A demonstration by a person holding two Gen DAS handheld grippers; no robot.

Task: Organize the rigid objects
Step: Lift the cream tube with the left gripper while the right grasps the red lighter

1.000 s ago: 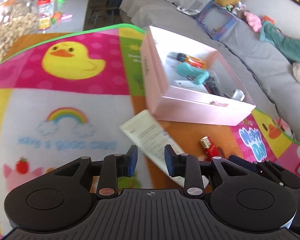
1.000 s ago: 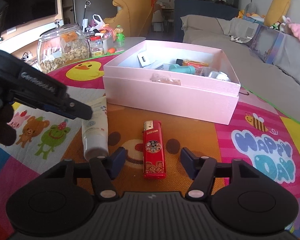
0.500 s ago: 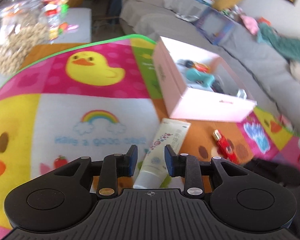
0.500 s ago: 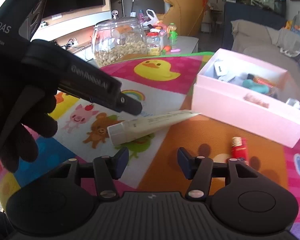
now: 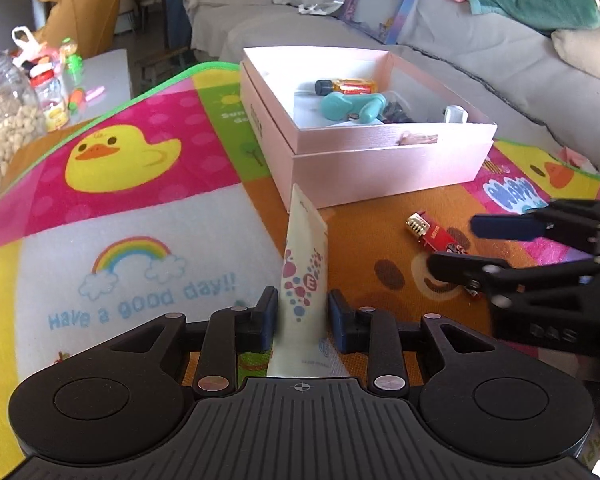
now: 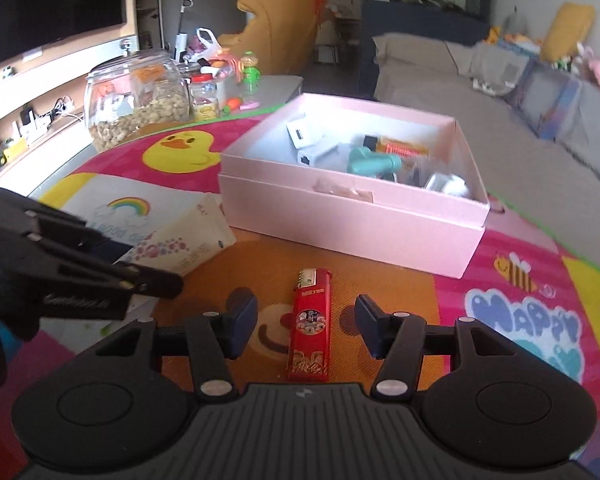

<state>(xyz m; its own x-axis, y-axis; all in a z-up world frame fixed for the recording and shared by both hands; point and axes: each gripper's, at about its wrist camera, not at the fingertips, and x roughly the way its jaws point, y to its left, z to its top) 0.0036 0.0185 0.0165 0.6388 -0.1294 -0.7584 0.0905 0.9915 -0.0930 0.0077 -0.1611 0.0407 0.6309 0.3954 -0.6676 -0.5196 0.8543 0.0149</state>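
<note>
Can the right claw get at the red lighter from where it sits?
Probably yes. The red lighter lies flat on the mat between the right claw fingers, jaws closing but pads not yet touching it. The tube and left claw sit off to one side, clear.

The mat (image 5: pixel 148 240) reads "Have a good day!!" and "HAPPY DAY".

From the right gripper (image 6: pixel 306 326), the pink box (image 6: pixel 352 216) walls off twelve o'clock; bare mat (image 6: pixel 440 300) lies open toward two. At nine o'clock the left gripper (image 6: pixel 156 280) and its tube (image 6: pixel 188 240) crowd the way.
</note>
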